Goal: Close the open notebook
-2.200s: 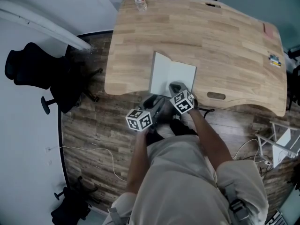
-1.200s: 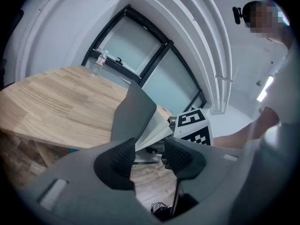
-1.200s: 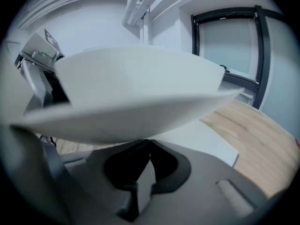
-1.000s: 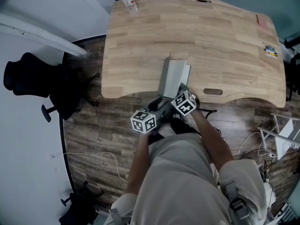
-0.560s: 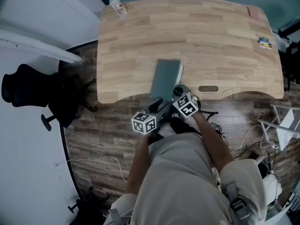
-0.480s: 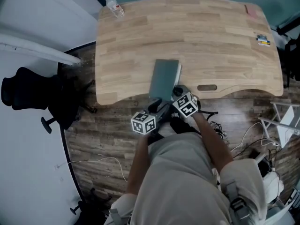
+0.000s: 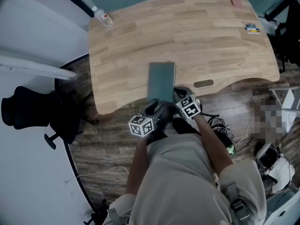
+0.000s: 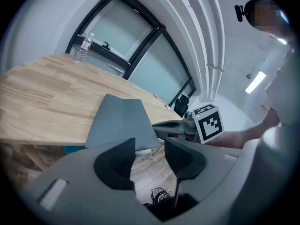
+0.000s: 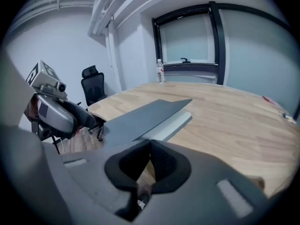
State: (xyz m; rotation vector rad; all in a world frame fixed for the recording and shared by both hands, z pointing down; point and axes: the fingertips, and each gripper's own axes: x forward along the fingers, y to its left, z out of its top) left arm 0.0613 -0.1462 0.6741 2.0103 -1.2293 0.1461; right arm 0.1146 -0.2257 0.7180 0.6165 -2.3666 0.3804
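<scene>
The right gripper point(image 9: 150, 142) has its jaws together, and they seem to pinch the near right corner of the notebook's cover point(image 9: 140, 114). That grip would explain why the grey cover sits a little proud of the white pages point(image 9: 171, 123) and not flat on them. The left gripper point(image 8: 150, 146) hangs just off the desk edge, beside the right one. Its jaws are apart with nothing between them, so it looks to be on standby and not helping.

The notebook point(image 7: 161, 81) lies on the desk point(image 7: 211, 41) close to the front edge, its long side running away from the person, its near end right at the grippers. The cover is over the pages, so the closing looks all but done. What seems left is to let the cover go and let it settle.

The only container is a bottle point(image 7: 102, 17) at the far left corner of the desk, well apart from the notebook. It is clear plastic and stands upright, but it is too small to tell how much it holds.
</scene>
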